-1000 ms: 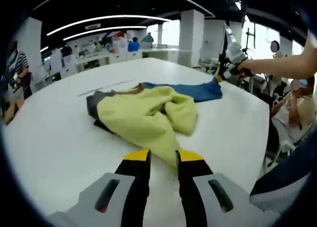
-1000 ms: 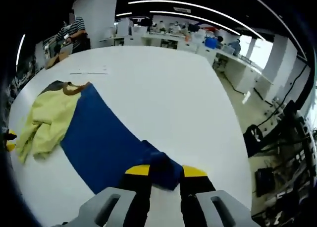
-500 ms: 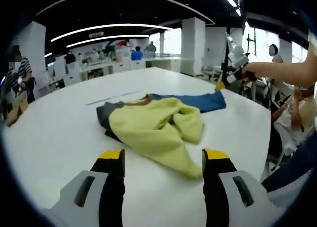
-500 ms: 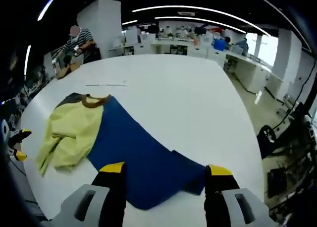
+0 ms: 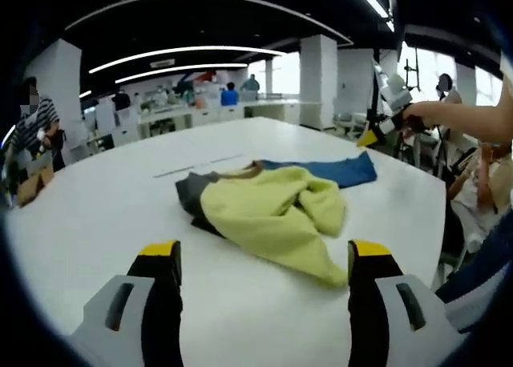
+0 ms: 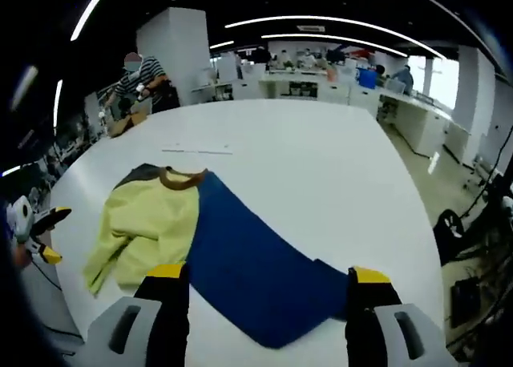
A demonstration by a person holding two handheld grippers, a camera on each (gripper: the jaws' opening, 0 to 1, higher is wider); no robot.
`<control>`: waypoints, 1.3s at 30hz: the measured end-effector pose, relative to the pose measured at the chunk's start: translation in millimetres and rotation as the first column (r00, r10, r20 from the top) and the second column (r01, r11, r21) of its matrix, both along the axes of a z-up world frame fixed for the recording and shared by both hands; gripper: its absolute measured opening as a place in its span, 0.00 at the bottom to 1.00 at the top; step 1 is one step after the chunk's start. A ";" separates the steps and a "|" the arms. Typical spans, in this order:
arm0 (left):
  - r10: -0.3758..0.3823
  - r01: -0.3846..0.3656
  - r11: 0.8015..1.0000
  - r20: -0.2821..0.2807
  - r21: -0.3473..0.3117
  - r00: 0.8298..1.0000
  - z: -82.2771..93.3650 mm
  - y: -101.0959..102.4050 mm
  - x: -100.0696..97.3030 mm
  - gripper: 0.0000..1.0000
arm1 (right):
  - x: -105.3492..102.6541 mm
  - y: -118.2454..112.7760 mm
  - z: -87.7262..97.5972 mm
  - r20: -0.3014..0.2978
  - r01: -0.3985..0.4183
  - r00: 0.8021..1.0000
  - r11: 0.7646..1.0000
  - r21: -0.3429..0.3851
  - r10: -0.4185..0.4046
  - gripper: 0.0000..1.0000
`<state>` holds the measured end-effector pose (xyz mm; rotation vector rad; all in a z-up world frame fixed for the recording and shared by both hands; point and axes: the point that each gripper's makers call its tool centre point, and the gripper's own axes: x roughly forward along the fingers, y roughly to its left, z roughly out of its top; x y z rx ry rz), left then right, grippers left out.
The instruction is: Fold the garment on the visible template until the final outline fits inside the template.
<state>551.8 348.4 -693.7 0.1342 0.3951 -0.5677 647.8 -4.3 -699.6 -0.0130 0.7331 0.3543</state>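
Big and bright, the room has white pillars, long ceiling lights and rows of desks far back, where a person in a striped shirt (image 6: pixel 140 74) stands.

Up close in the left gripper view, the left gripper (image 5: pixel 263 259) has its two yellow-tipped jaws spread wide apart with nothing between them. It hangs just over the white bench (image 5: pixel 96 223). In the right gripper view, the right gripper (image 6: pixel 261 280) is also spread wide and holds nothing. Its jaws sit over the near edge of the garment.

Past the jaws lies the garment (image 5: pixel 276 211). It rests on the bench, near the middle. One part is soft yellow (image 6: pixel 148 223) and lies bunched up with folds and lumps. The other part is dark blue (image 6: pixel 256 267) and lies flat and long, like a wide strip. At the top there is a brown collar (image 6: pixel 183 177) with a grey bit beside it.

Farther out on the bench, a thin pale strip (image 6: pixel 197 150) lies well apart from the garment.
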 end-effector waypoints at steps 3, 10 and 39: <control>0.013 -0.013 1.000 0.012 -0.008 1.000 4.1 7.6 3.2 0.90 | -1.5 18.6 4.7 0.007 -0.047 0.999 0.999 0.006 0.047 0.85; 0.030 -0.029 0.999 0.024 -0.016 0.999 10.1 23.3 7.7 0.98 | -7.8 74.5 14.1 0.022 -0.189 0.982 0.982 0.018 0.188 0.89; 0.019 -0.019 1.000 0.052 -0.001 0.998 23.1 55.9 18.4 0.97 | -28.0 299.4 9.5 0.115 -0.621 0.779 0.784 0.010 0.616 0.64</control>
